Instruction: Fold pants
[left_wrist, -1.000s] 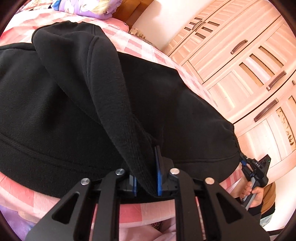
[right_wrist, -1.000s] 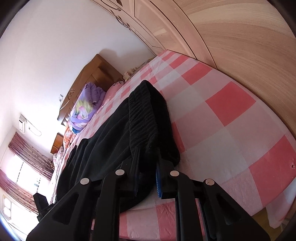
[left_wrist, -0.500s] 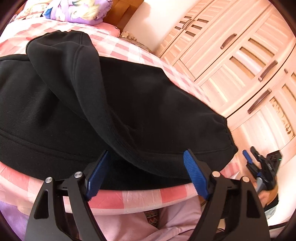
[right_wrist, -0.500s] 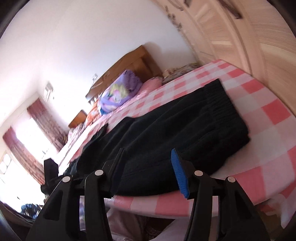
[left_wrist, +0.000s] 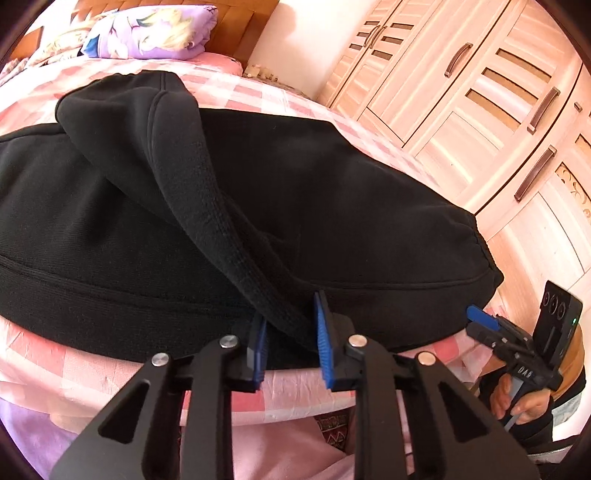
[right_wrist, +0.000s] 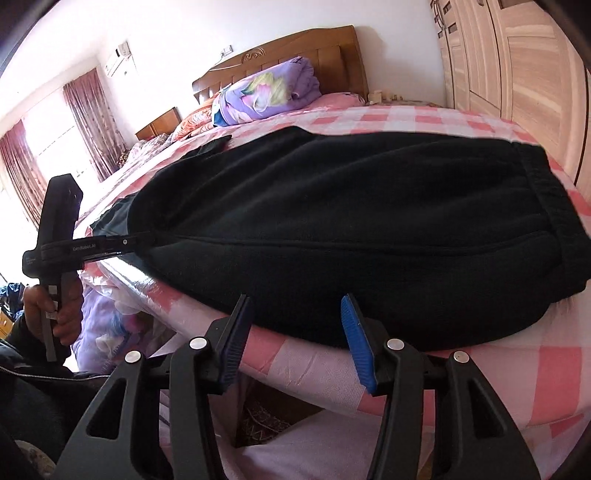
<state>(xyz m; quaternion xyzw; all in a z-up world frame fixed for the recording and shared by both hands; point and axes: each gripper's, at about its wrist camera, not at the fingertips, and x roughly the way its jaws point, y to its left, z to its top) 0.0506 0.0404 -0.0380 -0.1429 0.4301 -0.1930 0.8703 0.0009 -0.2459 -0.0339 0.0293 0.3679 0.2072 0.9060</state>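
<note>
Black fleece pants (left_wrist: 332, 206) lie across the pink checked bed (left_wrist: 236, 88). A raised fold of the fabric (left_wrist: 207, 206) runs down into my left gripper (left_wrist: 288, 332), whose blue pads are closed on it at the bed's near edge. In the right wrist view the pants (right_wrist: 369, 206) lie flat with the waistband (right_wrist: 546, 206) to the right. My right gripper (right_wrist: 295, 332) is open and empty just in front of the pants' near edge. The left gripper (right_wrist: 110, 245) shows there too, gripping the fabric at the left.
A purple folded quilt (right_wrist: 266, 92) and wooden headboard (right_wrist: 280, 51) are at the bed's far end. A pink wardrobe (left_wrist: 480, 92) stands along the right side. A purple plastic-wrapped bundle (right_wrist: 107, 314) lies below the bed's edge.
My left gripper opened half a second ago and has closed again on the fabric fold. My right gripper let go of the pants, opened and swung back to face them.
</note>
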